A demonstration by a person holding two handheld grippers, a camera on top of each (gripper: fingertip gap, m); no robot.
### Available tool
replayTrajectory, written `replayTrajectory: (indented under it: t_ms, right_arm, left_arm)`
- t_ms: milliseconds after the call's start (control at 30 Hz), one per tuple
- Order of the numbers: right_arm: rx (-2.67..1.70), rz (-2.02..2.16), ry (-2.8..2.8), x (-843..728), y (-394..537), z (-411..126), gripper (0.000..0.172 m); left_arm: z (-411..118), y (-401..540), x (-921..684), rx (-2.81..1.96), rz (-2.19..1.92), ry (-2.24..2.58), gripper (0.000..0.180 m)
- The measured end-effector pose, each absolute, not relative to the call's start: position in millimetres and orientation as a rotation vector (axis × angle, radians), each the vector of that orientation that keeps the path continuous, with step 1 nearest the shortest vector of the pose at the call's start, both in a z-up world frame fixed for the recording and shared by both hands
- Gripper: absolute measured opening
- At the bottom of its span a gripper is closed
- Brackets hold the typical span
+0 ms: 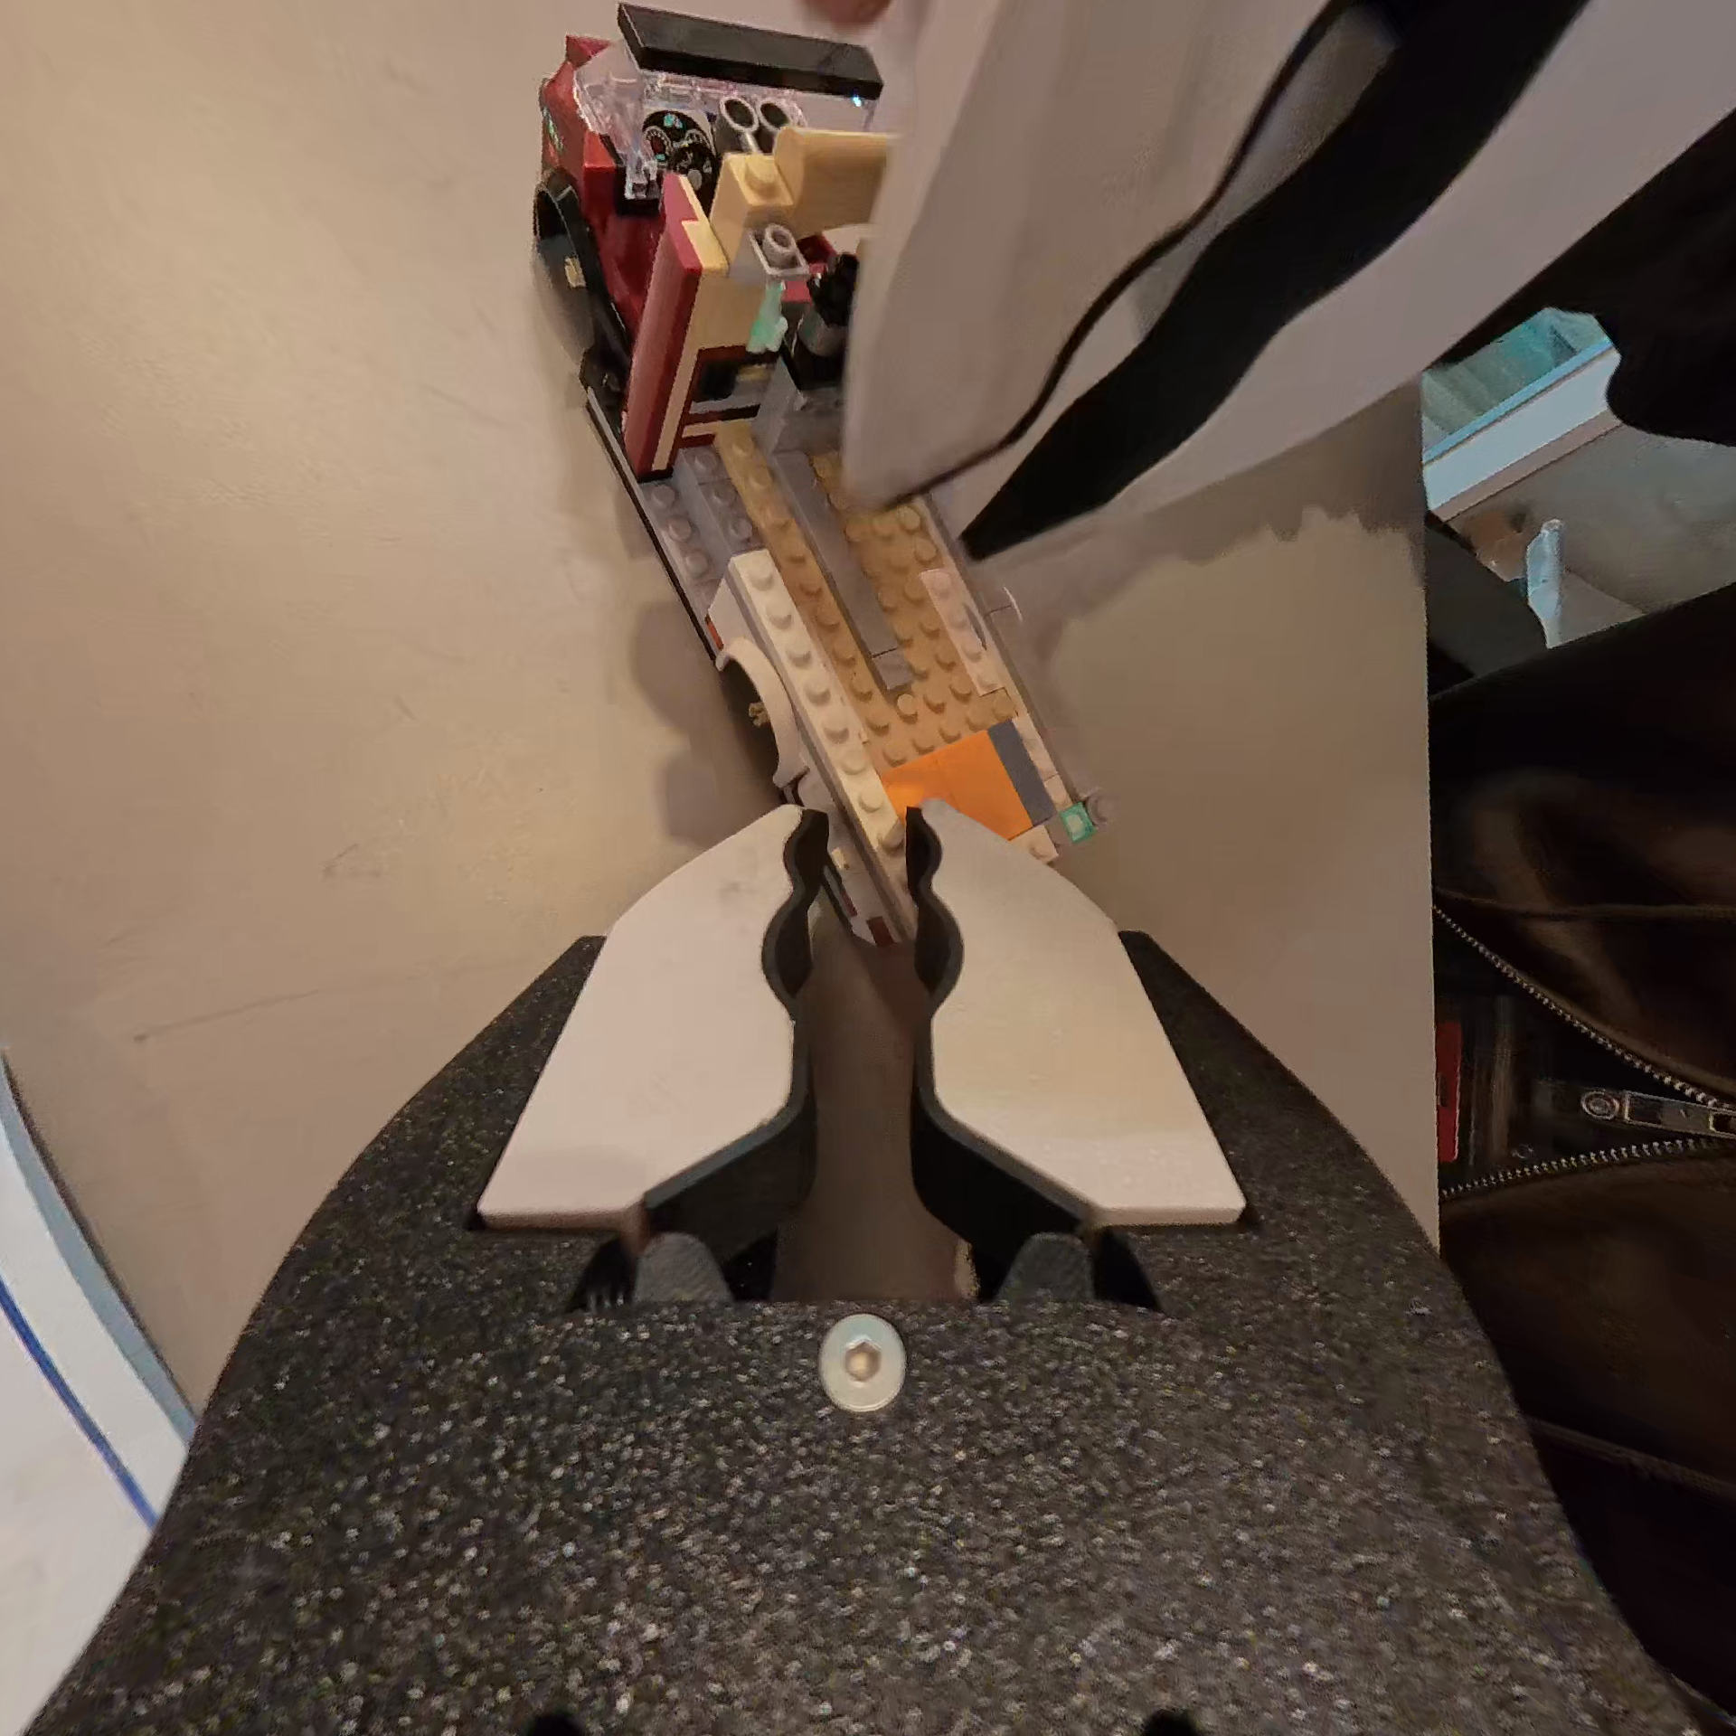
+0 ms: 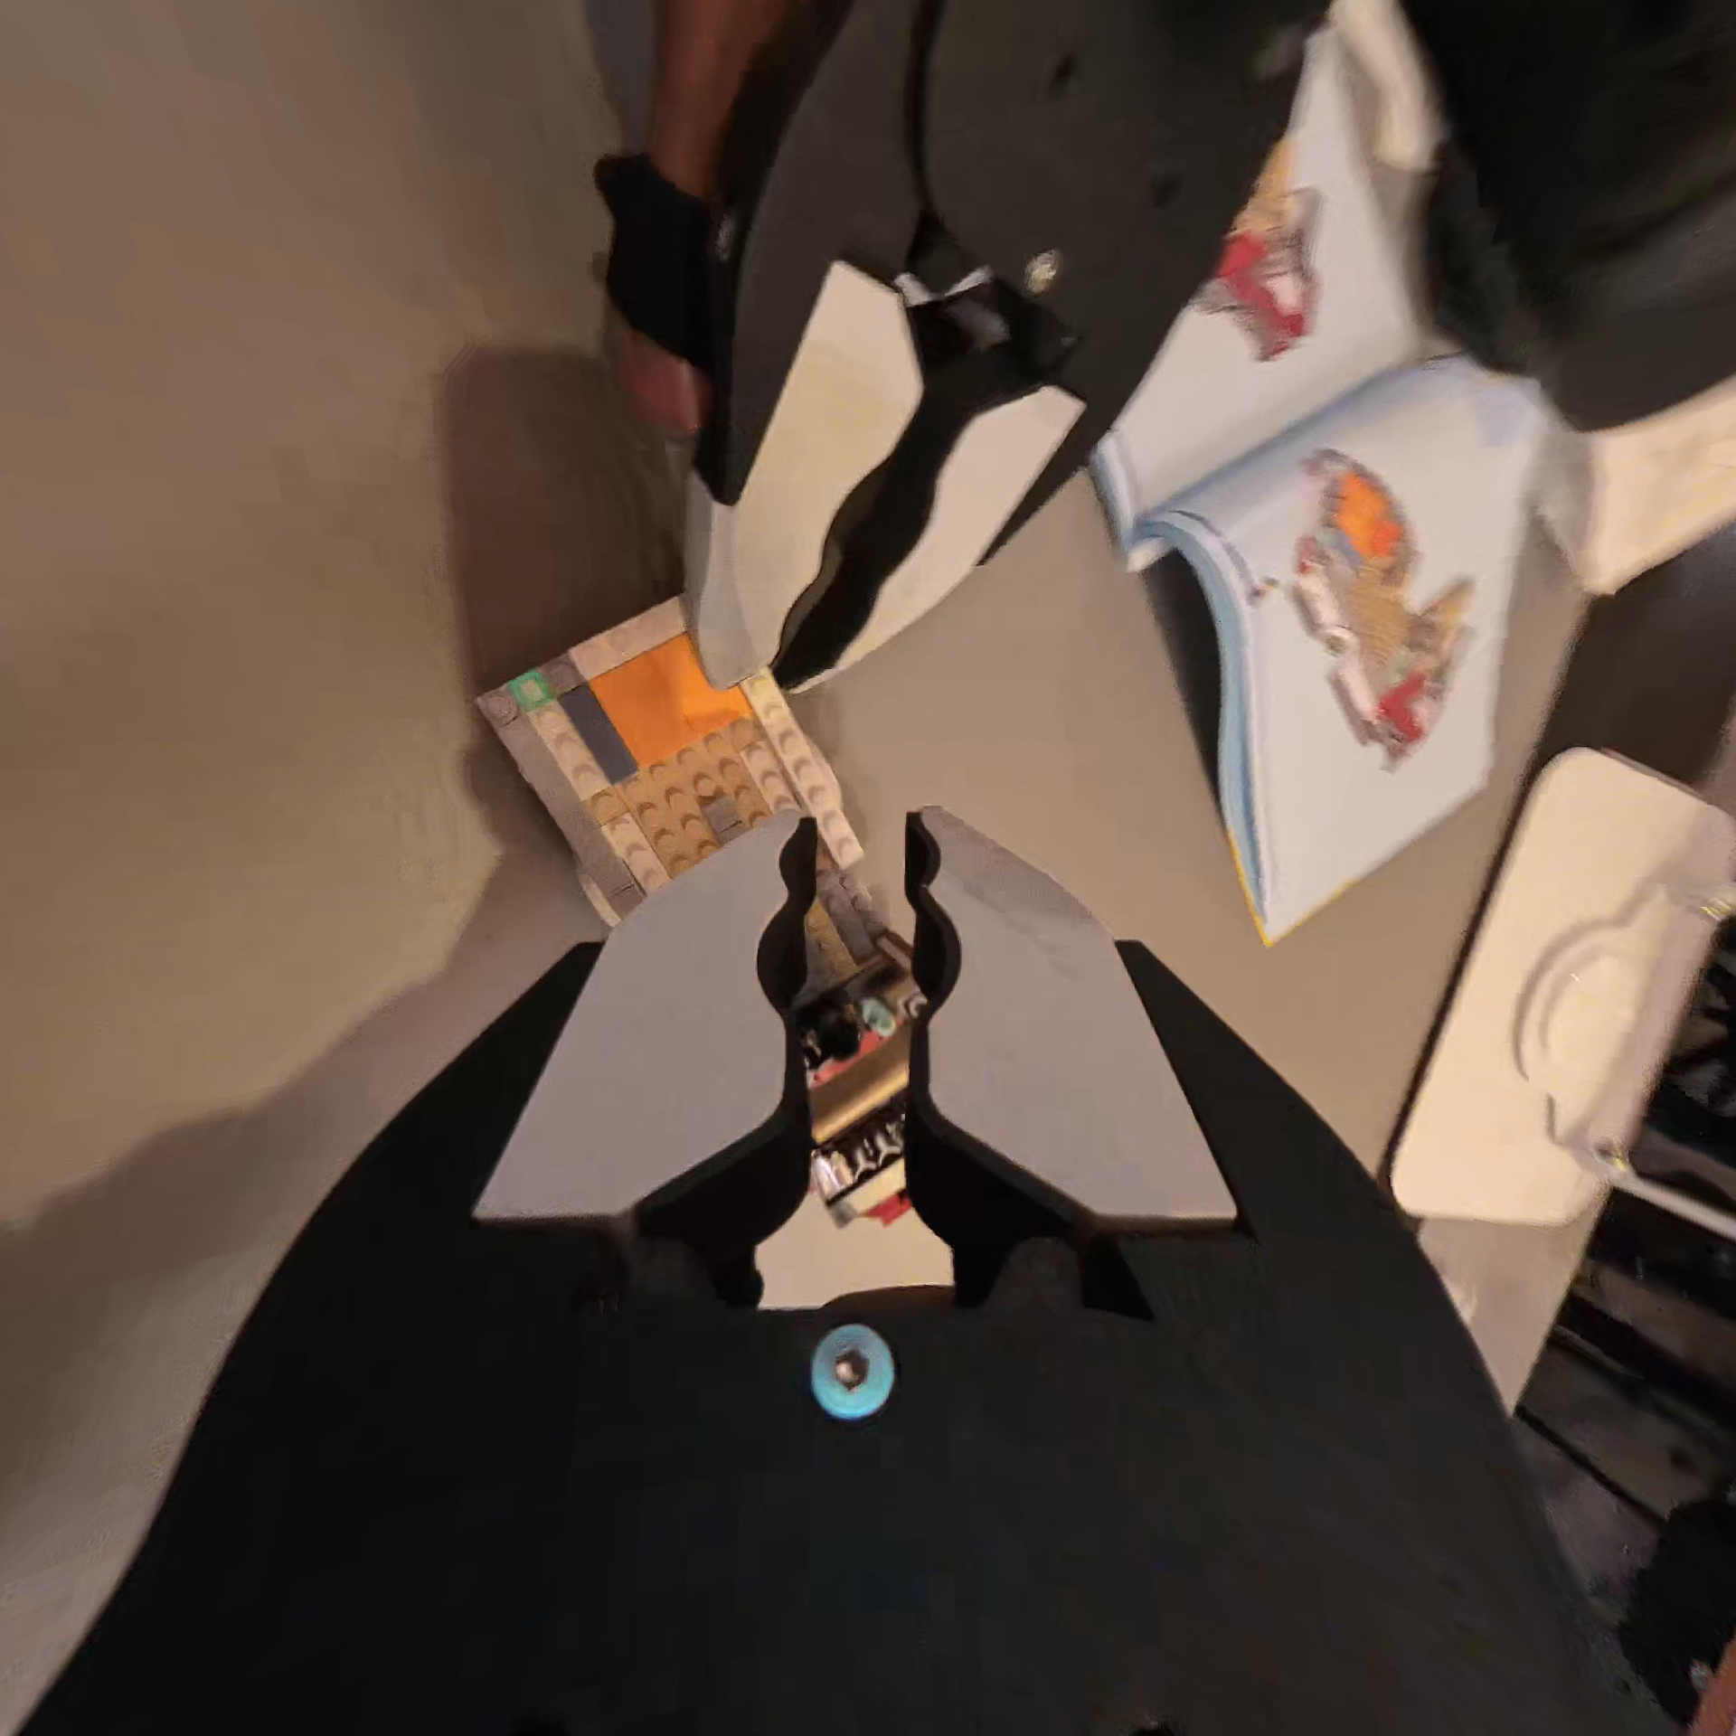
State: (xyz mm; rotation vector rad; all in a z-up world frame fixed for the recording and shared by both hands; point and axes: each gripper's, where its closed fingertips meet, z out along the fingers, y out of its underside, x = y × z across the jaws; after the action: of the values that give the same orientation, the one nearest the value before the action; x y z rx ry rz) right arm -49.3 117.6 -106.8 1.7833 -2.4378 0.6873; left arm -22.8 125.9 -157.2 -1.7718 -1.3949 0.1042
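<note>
The left claw (image 1: 857, 831) is narrowly parted around the rear corner of a brick-built truck (image 1: 845, 639), its pads on either side of the white studded side rail; the rail's lower end is hidden between the fingers, and whether both pads press it I cannot tell for certain, though it looks clamped. Ahead of this claw the truck's tan bed runs up to a dark red cab, partly cut off by the right claw's (image 2: 857, 831) pale fingers (image 1: 986, 282), which are blurred. In the right wrist view that claw hovers slightly open over the truck's middle, its pads apart from the bricks below; the cab shows only as a smear between its fingers. Right of it on the table (image 2: 235, 470) lie an open instruction booklet (image 2: 1362, 658) and a white tray (image 2: 1550, 986), both blurred and cut off.
</note>
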Motion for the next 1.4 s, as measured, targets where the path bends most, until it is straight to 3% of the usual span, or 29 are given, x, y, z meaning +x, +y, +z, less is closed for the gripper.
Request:
replayTrajectory:
  t_ms: [433,533,833,967,1400]
  right_arm:
    - [2.028,0.184,-2.407,-48.1,114.9,-152.1,0.021]
    - [1.987,0.117,-2.44,-49.2,114.2,-160.6,0.013]
    - [1.219,0.007,-2.866,-78.9,99.4,-160.5,0.011]
    - [1.087,-0.035,-2.971,-75.9,109.7,-160.6,0.011]
    - [1.395,0.192,-2.851,-49.8,118.1,-159.2,0.02]
  left_arm:
    - [-150.4,114.6,-12.6,-1.769,0.105,-1.409,0.016]
    - [-150.6,111.6,-12.8,-1.76,0.11,-1.419,0.016]
    - [-152.4,78.9,-22.1,-1.641,0.217,-1.581,0.021]
    - [-152.8,77.4,-26.8,-1.61,0.232,-1.599,0.025]
    - [-160.3,100.0,-30.3,-1.69,0.193,-1.533,0.03]
